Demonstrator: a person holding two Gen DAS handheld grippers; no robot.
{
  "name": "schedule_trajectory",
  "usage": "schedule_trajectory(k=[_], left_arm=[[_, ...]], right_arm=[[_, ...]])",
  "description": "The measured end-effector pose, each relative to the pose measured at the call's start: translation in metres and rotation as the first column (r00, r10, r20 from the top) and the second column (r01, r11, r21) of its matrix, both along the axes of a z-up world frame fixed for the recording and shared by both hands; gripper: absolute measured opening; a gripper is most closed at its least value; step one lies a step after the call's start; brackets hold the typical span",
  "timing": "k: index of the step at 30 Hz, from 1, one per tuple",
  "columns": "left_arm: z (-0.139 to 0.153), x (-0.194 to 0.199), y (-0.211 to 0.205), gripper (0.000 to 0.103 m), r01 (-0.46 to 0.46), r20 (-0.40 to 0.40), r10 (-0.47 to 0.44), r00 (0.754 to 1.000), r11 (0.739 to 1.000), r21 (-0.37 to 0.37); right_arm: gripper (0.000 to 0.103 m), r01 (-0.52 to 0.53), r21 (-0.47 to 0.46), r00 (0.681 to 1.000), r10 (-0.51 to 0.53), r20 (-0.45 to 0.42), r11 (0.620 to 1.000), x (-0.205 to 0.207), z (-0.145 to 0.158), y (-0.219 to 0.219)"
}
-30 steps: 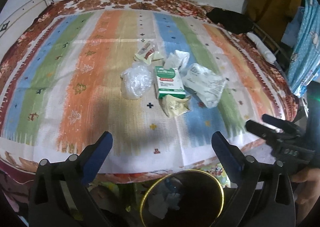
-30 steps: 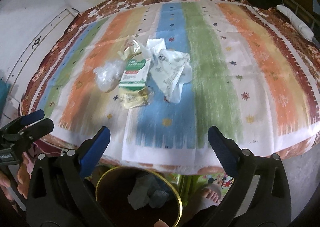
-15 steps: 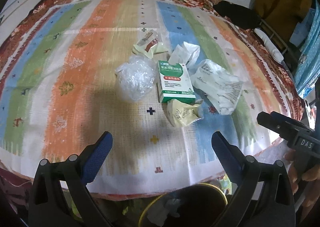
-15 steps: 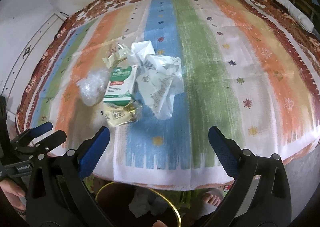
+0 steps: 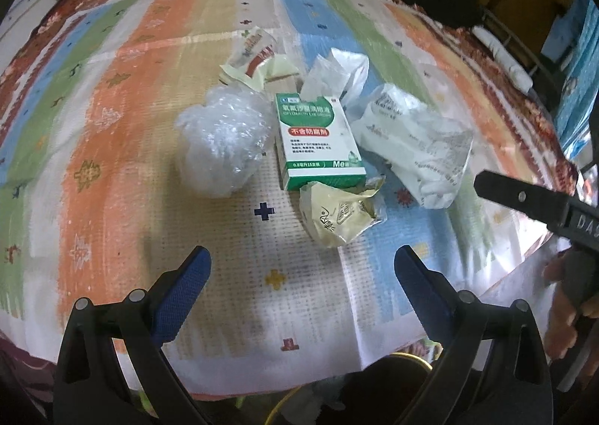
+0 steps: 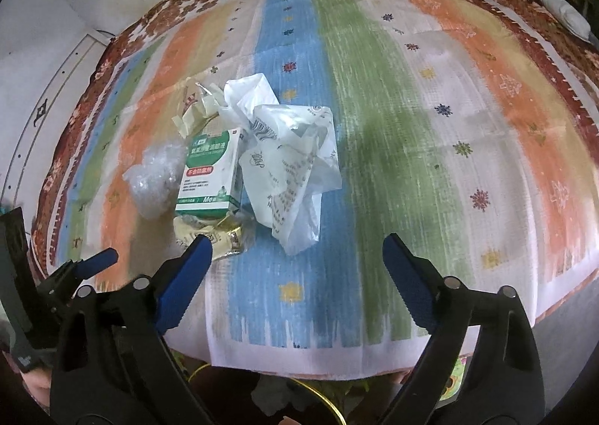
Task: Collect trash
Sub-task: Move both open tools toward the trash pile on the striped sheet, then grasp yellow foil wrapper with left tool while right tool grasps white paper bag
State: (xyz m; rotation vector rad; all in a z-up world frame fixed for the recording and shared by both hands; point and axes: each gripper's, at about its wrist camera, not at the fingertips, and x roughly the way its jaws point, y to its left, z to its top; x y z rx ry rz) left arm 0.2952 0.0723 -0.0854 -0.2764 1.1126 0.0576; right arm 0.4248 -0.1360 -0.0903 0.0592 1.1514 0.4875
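Grippers, L (image 5: 299,268) and R (image 6: 295,256), both w/ jaws spread and empty, have moved in over the striped mat (image 5: 112,148) toward the trash pile (image 5: 322,140) mid-mat, nothing picked up yet.

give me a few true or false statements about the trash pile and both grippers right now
1. The green and white box lies flat on the striped cloth. True.
2. The left gripper is shut on the clear plastic wad. False: its jaws are open and empty, short of the pile.
3. The yellow wrapper lies at the near end of the box. True.
4. The right gripper holds the white printed bag. False: it is open, and the bag lies on the cloth.
5. The clear plastic wad sits on top of the box. False: it lies beside it.
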Motion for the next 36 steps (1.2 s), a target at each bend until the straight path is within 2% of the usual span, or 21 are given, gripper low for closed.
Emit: schedule_trajectory(k=[4, 10, 17, 19, 21, 23, 24, 28, 36], left_arm=[[-0.006, 0.011, -0.005, 0.091, 0.037, -0.03, -0.037, 0.999, 0.999, 0.004], [-0.015, 0.03, -0.002, 0.082, 0.05, -0.056, -0.051, 0.997, 0.999, -0.007], [-0.025, 0.047, -0.009, 0.068, 0.08, -0.072, -0.081, 0.994, 0.997, -0.023], [-0.029, 0.051, -0.013, 0.058, 0.109, -0.079, -0.111, 0.991, 0.993, -0.04], [-0.032, 0.053, -0.017, 0.053, 0.127, -0.082, -0.129, 0.988, 0.992, -0.025], [-0.034, 0.055, -0.019, 0.043, 0.137, -0.086, -0.139, 0.987, 0.99, -0.022], [-0.034, 0.056, -0.018, 0.034, 0.136, -0.085, -0.138, 0.987, 0.99, -0.025], [-0.032, 0.054, -0.015, 0.021, 0.117, -0.062, -0.116, 0.991, 0.993, 0.004], [-0.02, 0.051, -0.007, 0.019, 0.097, -0.044, -0.097, 0.994, 0.995, -0.018]], right_arm=[[0.08, 0.001, -0.007, 0.999, -0.001, -0.034, 1.0, 0.007, -0.008, 0.004], [0.06, 0.013, 0.013, 0.996, -0.012, -0.085, 1.0, 0.019, -0.021, 0.004], [0.04, -0.035, 0.011, 0.996, 0.036, -0.08, 0.999, 0.023, -0.02, 0.018], [0.032, -0.041, -0.001, 0.996, 0.04, -0.074, 0.999, 0.023, -0.02, 0.02], [0.023, -0.051, -0.009, 0.996, 0.05, -0.071, 0.999, 0.022, -0.021, 0.021], [0.017, -0.05, -0.026, 0.997, 0.048, -0.065, 0.998, 0.023, -0.023, 0.02], [0.013, -0.047, -0.034, 0.997, 0.044, -0.066, 0.998, 0.024, -0.024, 0.019], [0.009, -0.006, -0.05, 0.998, 0.003, -0.062, 0.999, 0.027, -0.026, 0.011], [0.006, 0.003, -0.03, 0.998, -0.004, -0.064, 1.0, 0.029, -0.022, 0.002]])
